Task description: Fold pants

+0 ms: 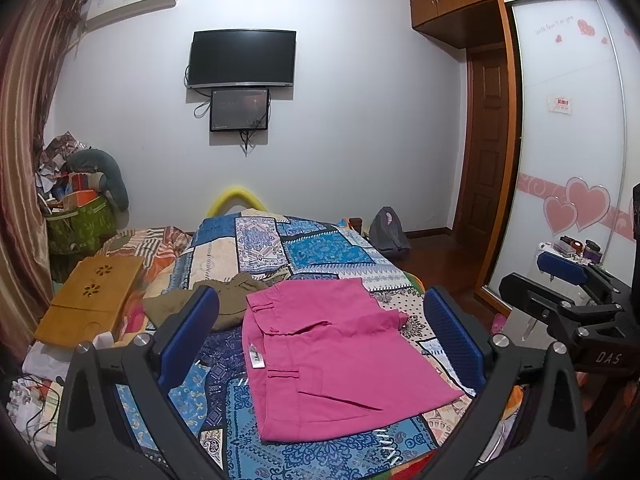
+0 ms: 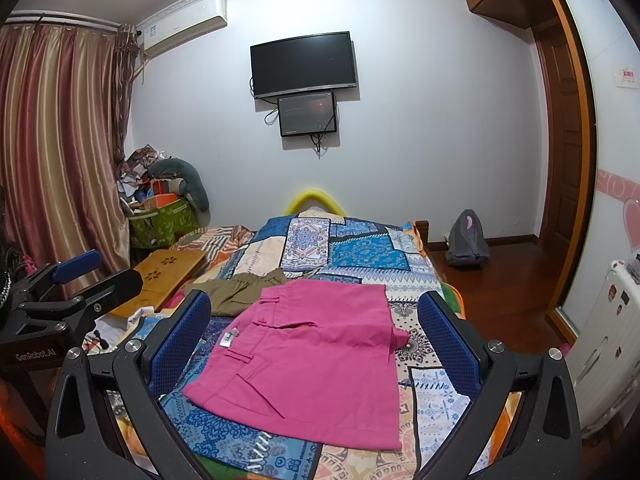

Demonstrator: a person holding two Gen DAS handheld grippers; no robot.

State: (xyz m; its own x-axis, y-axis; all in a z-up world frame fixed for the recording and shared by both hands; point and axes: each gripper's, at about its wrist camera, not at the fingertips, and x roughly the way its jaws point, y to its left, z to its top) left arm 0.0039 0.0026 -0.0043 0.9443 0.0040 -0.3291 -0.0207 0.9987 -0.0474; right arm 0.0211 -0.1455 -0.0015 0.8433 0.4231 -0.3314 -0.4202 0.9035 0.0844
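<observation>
Pink pants [image 1: 332, 356] lie folded flat on the patterned bedspread [image 1: 320, 248], also in the right wrist view [image 2: 316, 352]. A white label shows at the waistband. My left gripper [image 1: 320, 332] is open and empty, held above and just short of the pants. My right gripper [image 2: 314, 328] is open and empty, held likewise above the pants. The right gripper also shows at the right edge of the left wrist view [image 1: 560, 280], and the left gripper at the left edge of the right wrist view [image 2: 80, 276].
An olive-brown garment [image 1: 224, 300] lies crumpled just beyond the pink pants. A wooden lap tray [image 1: 92, 296] sits on the bed's left. A grey backpack [image 2: 466, 240] stands on the floor by the wall. A white radiator [image 2: 608, 340] is at right.
</observation>
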